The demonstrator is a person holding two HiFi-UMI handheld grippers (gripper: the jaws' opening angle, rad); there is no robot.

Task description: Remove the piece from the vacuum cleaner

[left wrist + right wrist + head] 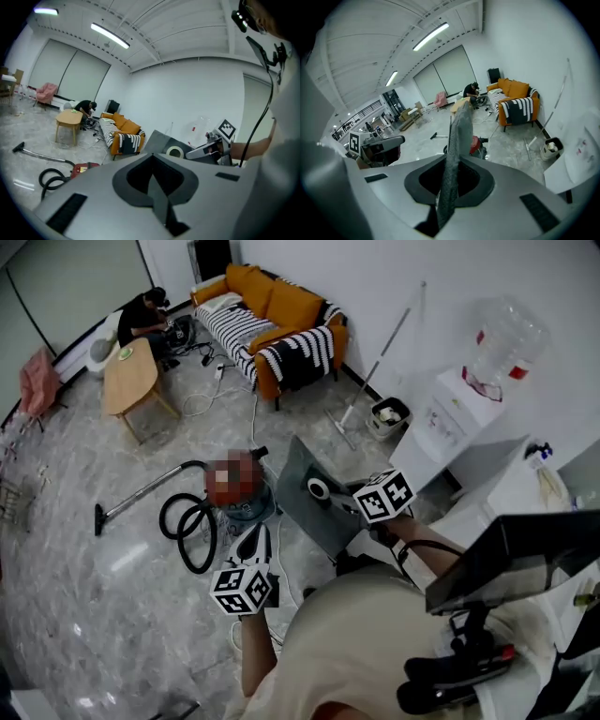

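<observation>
1. The piece (300,470) – a flat grey panel with a white ring set in it – is off the vacuum cleaner (247,509). It is held up in the air just right of the cleaner in the head view, clear of it.
2. The right tool (345,499) has its jaws closed on the edge of the piece. In the right gripper view (451,174) the panel (457,136) rises edge-on from between the pads, with the red cleaner (476,144) behind it on the floor.
3. The left tool (253,534) hangs just in front of the vacuum cleaner, nearer the person, and does not touch it. Its jaws (152,165) are pressed together with nothing between them.
4. A black hose (192,532) lies coiled against the cleaner's left side, and a wand (141,493) runs from it across the marble floor (94,596).
5. Well behind the vacuum cleaner stands an orange sofa (272,310) with striped throws. A low wooden bench (129,376) is off to the cleaner's far left, and a person (145,320) crouches beyond it.
6. To the cleaner's far right a mop (370,381) leans on the wall beside a small bin (387,416) – past them stands a water dispenser (450,418).
</observation>
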